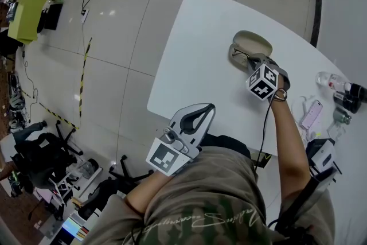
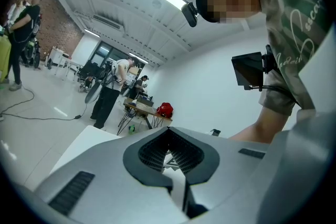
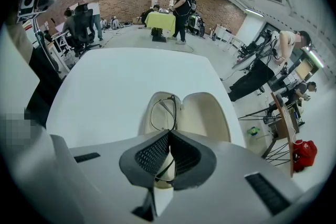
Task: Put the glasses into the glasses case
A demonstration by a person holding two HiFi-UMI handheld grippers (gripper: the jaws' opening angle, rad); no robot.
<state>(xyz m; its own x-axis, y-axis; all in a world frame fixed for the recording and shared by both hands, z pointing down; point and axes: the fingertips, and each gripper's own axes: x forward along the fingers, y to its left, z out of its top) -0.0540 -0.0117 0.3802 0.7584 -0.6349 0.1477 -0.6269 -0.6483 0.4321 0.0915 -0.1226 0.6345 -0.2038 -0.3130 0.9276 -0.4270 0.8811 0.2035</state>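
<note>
With the right gripper [image 3: 168,136] clamped on the glasses [image 3: 164,113], which lie inside the open case [image 3: 207,113], the placing looks nearly done; next, release and lift clear, while the left gripper [image 2: 169,134] waits closed and empty, well away from the case.

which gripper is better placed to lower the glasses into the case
Right. The right gripper is shut on the glasses, over the open glasses case. The left gripper is shut, empty, by the table edge.
</note>
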